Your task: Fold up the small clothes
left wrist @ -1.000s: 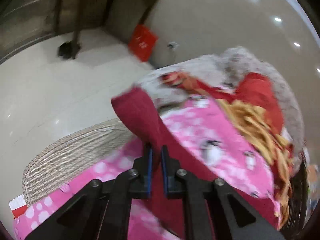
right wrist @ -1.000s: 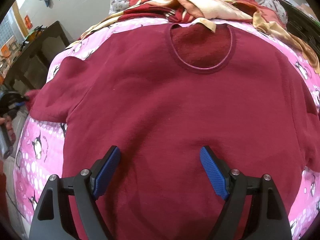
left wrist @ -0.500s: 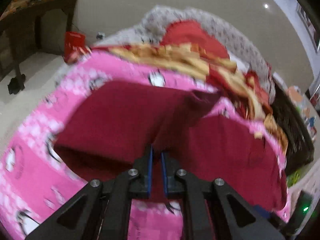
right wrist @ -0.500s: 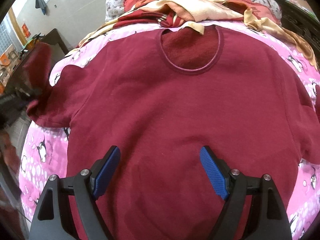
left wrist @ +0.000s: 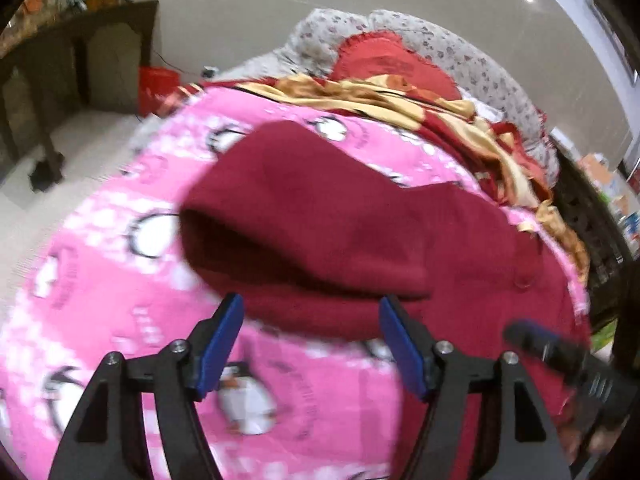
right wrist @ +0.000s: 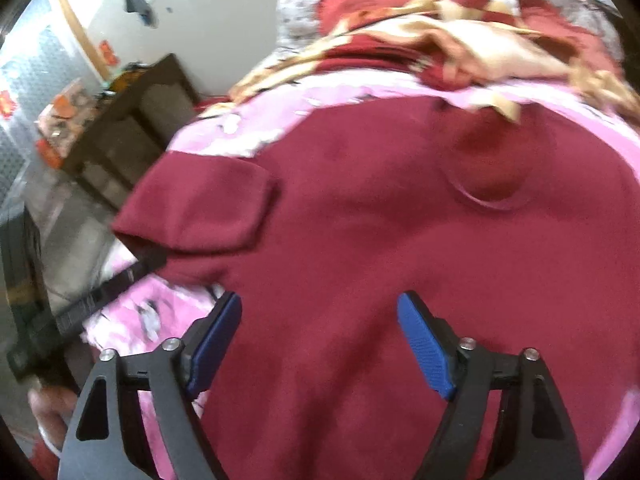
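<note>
One maroon sweater (right wrist: 380,240) lies front-up across the pink blanket (left wrist: 120,300) on the bed, its left sleeve (right wrist: 200,204) folded onto the chest. Our left tongs (left wrist: 310,340) and right tongs (right wrist: 320,344) both gape, grasping nothing. We judge the loose sleeve could slide back off at the bed's left edge. Counted: one sweater, two tongs.

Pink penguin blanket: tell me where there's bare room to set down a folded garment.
The pink penguin blanket lies bare left of the maroon sweatshirt, from the folded-in sleeve down to the open left gripper. The far end is crowded with the rumpled red-and-cream cloth. The open right gripper hovers over the sweatshirt.
</note>
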Demonstrator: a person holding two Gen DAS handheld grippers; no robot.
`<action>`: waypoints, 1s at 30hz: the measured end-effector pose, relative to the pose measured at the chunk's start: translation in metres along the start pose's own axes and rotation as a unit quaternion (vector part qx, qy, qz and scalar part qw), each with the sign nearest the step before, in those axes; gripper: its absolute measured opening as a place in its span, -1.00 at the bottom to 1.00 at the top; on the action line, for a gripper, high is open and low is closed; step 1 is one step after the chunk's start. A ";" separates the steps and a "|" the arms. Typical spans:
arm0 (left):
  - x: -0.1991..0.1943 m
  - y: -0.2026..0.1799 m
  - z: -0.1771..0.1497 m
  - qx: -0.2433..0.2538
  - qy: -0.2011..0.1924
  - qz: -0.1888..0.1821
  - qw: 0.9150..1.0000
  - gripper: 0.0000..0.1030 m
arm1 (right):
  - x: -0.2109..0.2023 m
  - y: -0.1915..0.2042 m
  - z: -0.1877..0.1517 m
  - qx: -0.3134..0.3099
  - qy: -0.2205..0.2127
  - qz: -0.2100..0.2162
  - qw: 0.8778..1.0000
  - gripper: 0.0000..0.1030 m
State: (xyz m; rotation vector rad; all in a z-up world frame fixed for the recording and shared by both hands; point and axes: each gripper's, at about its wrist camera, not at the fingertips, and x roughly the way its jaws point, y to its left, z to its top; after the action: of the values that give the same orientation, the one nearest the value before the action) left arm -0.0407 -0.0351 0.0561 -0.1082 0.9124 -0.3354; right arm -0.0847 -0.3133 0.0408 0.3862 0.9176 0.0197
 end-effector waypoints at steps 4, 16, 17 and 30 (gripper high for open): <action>0.006 0.017 -0.006 0.007 0.000 0.044 0.999 0.43 | 0.025 0.021 0.026 -0.025 -0.009 0.025 0.999 0.45; 0.013 0.026 -0.019 0.019 -0.006 0.059 0.998 0.51 | 0.097 0.042 0.061 -0.038 0.000 0.019 0.999 -0.41; 0.013 0.027 -0.018 0.017 -0.006 0.057 0.998 0.51 | 0.098 0.042 0.062 -0.036 0.003 0.021 0.999 -0.64; -0.008 0.023 -0.013 0.005 -0.029 0.050 0.998 0.51 | -0.037 -0.008 0.054 -0.007 -0.106 0.057 0.993 -0.72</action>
State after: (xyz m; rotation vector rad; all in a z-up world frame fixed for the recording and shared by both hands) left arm -0.0503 -0.0101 0.0487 -0.0628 0.8547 -0.2433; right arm -0.0667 -0.3442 0.0966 0.4189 0.6852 0.0888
